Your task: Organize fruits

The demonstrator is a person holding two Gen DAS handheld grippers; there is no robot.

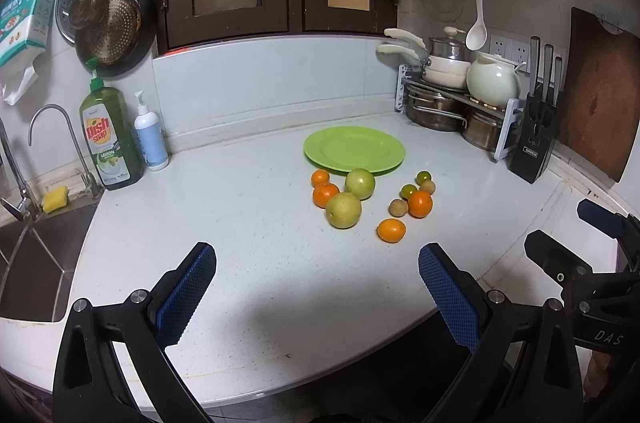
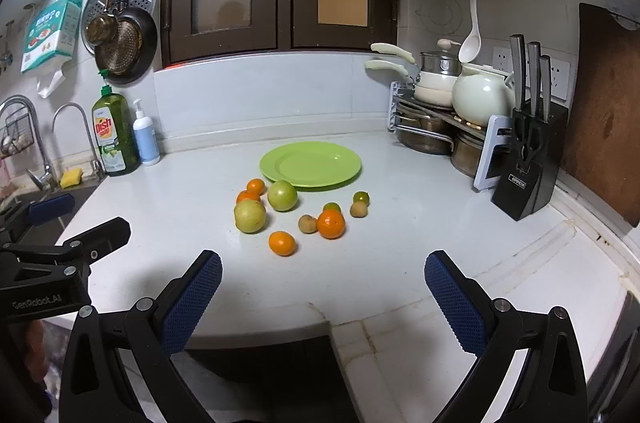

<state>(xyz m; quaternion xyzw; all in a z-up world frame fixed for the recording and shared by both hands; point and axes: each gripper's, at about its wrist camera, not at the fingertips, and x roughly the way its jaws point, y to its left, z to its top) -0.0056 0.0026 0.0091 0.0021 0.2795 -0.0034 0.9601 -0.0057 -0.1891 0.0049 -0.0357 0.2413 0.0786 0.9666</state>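
An empty green plate lies on the white counter. In front of it lie several loose fruits: two yellow-green round fruits, oranges, a small orange one nearest me, small green citrus and small brown fruits. My left gripper is open and empty, above the counter's front edge, short of the fruits. My right gripper is open and empty, beside it to the right.
A sink with taps, a dish soap bottle and a pump bottle are at the left. A rack with pots and a white teapot, a knife block and a wooden board stand at the right.
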